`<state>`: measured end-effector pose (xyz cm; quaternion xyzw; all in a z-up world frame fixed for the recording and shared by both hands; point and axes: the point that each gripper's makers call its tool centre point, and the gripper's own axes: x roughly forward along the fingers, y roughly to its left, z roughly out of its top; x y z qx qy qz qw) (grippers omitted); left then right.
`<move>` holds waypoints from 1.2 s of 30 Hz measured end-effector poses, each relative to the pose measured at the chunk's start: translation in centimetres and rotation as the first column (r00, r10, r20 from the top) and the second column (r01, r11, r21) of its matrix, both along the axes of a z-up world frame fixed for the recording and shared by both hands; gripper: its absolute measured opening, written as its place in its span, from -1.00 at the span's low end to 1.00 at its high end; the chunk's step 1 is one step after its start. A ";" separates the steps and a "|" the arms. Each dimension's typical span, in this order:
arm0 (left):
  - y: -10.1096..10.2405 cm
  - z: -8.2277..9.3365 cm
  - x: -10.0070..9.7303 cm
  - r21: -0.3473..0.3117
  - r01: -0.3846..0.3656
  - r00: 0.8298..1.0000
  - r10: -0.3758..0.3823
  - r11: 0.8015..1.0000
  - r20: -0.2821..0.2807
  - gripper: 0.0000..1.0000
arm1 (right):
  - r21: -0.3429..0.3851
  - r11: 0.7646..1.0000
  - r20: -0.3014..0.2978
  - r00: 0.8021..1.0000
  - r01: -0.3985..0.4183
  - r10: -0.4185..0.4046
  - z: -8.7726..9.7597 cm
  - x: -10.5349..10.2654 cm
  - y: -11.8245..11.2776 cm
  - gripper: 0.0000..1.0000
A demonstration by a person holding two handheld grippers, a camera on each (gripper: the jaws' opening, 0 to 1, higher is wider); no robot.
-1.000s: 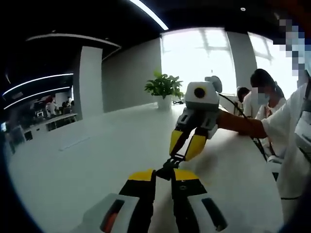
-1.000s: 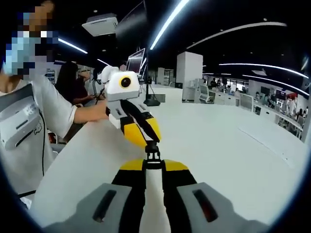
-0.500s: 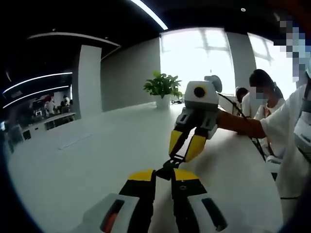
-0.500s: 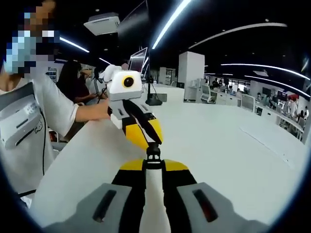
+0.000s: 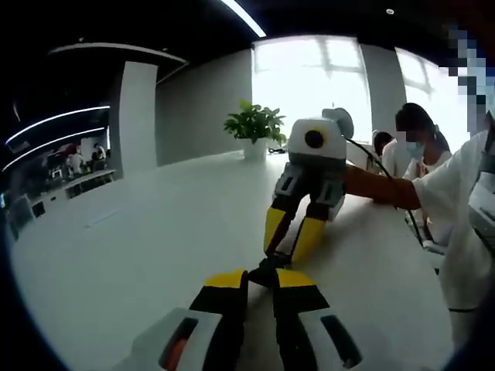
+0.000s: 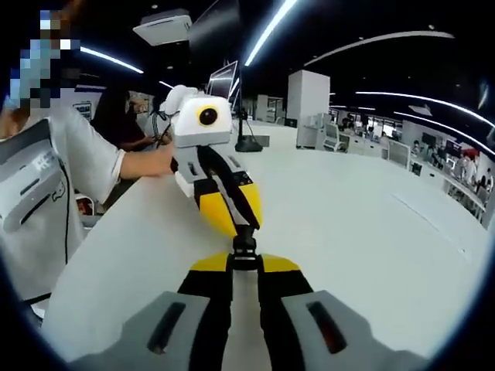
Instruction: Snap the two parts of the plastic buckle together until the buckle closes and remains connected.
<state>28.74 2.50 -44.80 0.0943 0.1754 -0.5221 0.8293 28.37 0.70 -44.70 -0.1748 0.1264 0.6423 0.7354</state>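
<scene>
One black buckle hangs above the white table, pinched between two grippers, the left gripper and right gripper each clamped on an end.

the white table lies bare and broad on the far side of both grippers, open for a pass. the person's sleeve and body crowd the near edge. a potted plant stands well off at the far end, beside what may be a monitor stand.
</scene>
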 end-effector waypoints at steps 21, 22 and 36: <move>0.2 -1.1 -1.2 0.032 0.109 0.994 -0.109 0.993 -0.027 -0.65 | -0.020 0.998 0.033 0.997 -0.064 0.065 -0.3 -0.8 -0.6 -0.75; 0.3 -1.1 -1.3 0.034 0.117 0.993 -0.116 0.993 -0.027 -0.68 | -0.022 0.997 0.032 0.997 -0.072 0.072 -0.3 -1.0 -0.6 -0.75; -0.1 -1.1 -3.4 0.016 0.264 0.964 -0.264 0.964 -0.036 -0.76 | -0.045 0.978 0.064 0.977 -0.202 0.205 -0.4 -2.9 -0.5 -0.75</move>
